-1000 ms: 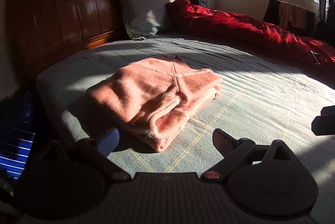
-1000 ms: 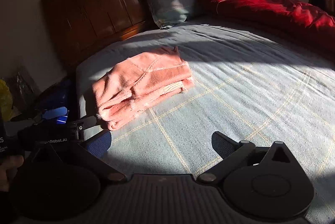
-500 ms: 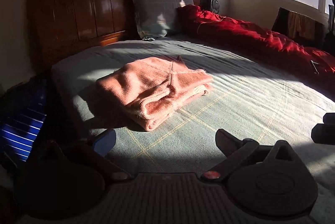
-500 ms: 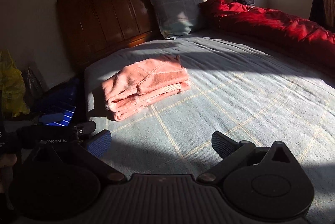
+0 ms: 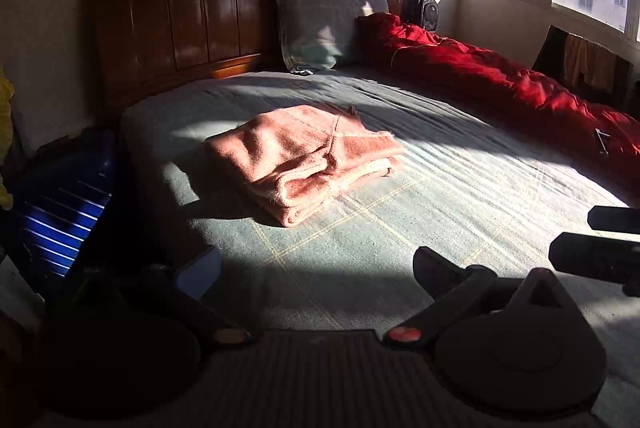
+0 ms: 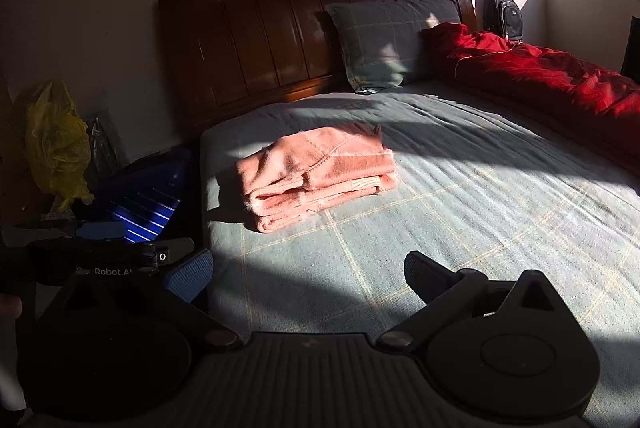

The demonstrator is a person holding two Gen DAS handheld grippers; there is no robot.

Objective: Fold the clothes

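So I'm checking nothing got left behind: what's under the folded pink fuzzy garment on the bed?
The folded pink fuzzy garment lies directly on the grey-green checked bedspread. Nothing pokes out around its edges. Anything flat trapped beneath it or between its layers would be hidden.

Sunlight is falling on a salmon-pink garment [image 5: 304,160] lying on a grey-green bedspread [image 5: 460,196] crossed by thin yellow lines, with a red quilt [image 5: 500,80], a grey checked pillow [image 6: 384,44] and a dark brown headboard [image 5: 192,12] showing behind.

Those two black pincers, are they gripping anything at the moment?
Nothing is held. The left gripper and right gripper are both open and empty, short of the folded pink garment lying on the bed.
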